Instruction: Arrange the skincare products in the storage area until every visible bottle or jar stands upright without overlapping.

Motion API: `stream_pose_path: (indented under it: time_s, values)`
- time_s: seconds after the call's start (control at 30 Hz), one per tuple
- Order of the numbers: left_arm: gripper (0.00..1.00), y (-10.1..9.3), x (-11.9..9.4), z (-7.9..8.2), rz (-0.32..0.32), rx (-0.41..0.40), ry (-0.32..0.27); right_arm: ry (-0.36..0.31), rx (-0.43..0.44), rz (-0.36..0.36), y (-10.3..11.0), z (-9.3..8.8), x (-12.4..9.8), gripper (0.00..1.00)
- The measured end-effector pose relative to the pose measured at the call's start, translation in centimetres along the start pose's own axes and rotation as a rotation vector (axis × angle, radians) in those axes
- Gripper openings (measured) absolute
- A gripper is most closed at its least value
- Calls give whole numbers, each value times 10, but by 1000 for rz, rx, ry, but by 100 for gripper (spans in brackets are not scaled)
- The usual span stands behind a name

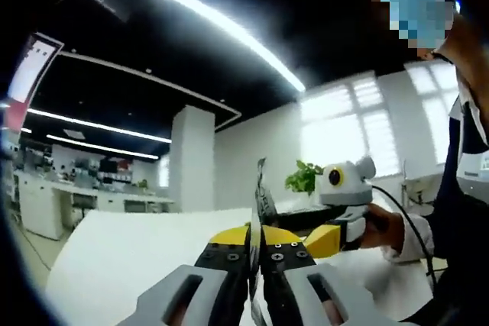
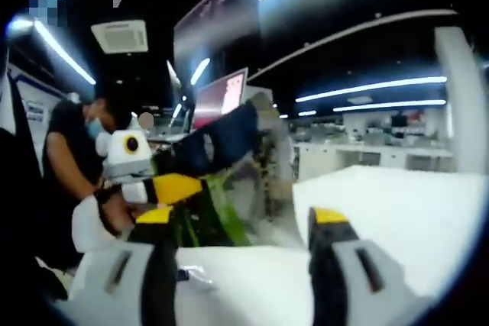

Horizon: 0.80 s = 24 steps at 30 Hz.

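left tool (image 1: 256, 265): grey jaws, yellow tips, black screws | right tool (image 2: 244, 265): same | white sleeve (image 1: 405, 243)

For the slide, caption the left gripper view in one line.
Left tongs closed in the foreground, right tongs held in a person's hand beyond, above a white table in a lab.

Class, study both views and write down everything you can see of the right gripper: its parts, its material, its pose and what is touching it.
The right gripper has two grey, plastic-looking jaws with yellow tips, dark inner faces and slotted bodies, rising from the bottom of the right gripper view. They stand wide apart with nothing between them, in front of a white surface. In the left gripper view it comes in from the right, held by a person's hand, its yellow-and-black front reaching towards the left gripper.
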<state>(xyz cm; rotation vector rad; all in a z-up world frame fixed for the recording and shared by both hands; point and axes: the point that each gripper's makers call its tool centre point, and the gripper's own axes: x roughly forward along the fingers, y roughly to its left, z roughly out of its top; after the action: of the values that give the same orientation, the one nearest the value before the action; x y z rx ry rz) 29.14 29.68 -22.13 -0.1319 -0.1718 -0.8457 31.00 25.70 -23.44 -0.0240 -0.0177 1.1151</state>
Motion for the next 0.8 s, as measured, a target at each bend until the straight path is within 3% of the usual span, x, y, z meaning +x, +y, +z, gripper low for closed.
stream_pose_path:
  time_s: [0.1, 0.23, 0.3, 0.43, 0.53, 0.8]
  values:
    - [2, 8, 0, 4, 55, -32, -29, -7, 40, 12, 1, 0, 1, 77]
    - [2, 16, -1, 15, 68, -267, -149, -11, 126, 39, 5, -3, 3, 83]
    - [2, 17, -2, 18, 59, -324, -186, -32, 177, 60, 6, -1, 3, 82]
    - [2, 13, 0, 16, 58, -306, -175, -48, 217, 78, 8, 1, 4, 82]
    - [3, 10, 1, 17, 34, -344, -189, -60, 237, 90, 10, 3, 4, 81]
    - [3, -16, 9, 24, -90, -376, -231, -107, 301, 154, 19, 10, 5, 69]
